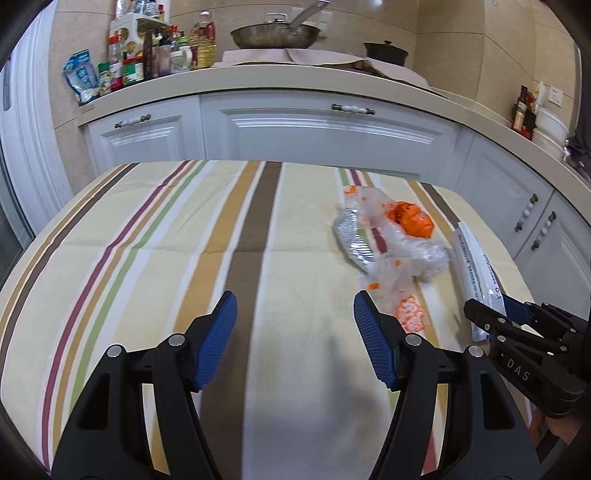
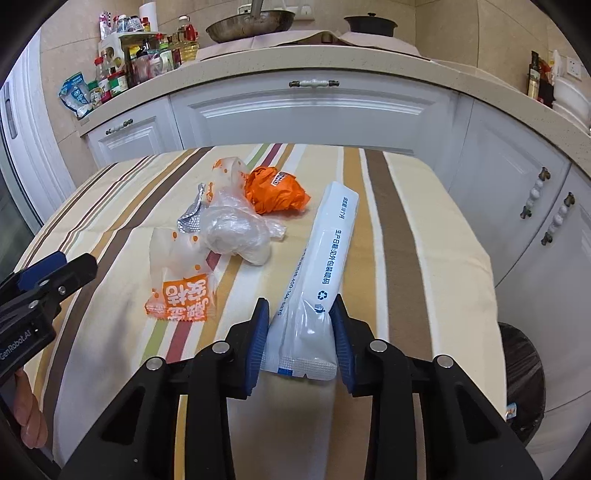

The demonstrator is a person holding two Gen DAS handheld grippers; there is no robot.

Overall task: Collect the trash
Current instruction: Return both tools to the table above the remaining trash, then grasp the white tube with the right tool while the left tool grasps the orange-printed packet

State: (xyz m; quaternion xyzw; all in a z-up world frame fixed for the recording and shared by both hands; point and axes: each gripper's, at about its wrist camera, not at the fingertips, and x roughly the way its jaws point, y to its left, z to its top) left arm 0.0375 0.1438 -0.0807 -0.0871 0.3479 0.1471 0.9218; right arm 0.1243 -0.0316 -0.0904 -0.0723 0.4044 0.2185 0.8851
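Trash lies on a striped tablecloth (image 2: pixel 399 229). A long white wrapper (image 2: pixel 325 258) with blue print lies lengthwise; my right gripper (image 2: pixel 300 314) is shut on its near end, and both show in the left wrist view (image 1: pixel 476 266). To its left lie a crumpled orange wrapper (image 2: pixel 277 190), a clear plastic bag (image 2: pixel 236 230), a silver foil piece (image 2: pixel 192 218) and a clear-and-orange printed bag (image 2: pixel 181 277). My left gripper (image 1: pixel 295 306) is open and empty above the cloth, left of the trash pile (image 1: pixel 391 236).
A bin with a black liner (image 2: pixel 524 373) stands on the floor right of the table. White cabinets (image 1: pixel 325 133) and a counter with bottles (image 1: pixel 147 59), a wok (image 1: pixel 275 35) and a dark pot (image 1: pixel 386 51) lie behind.
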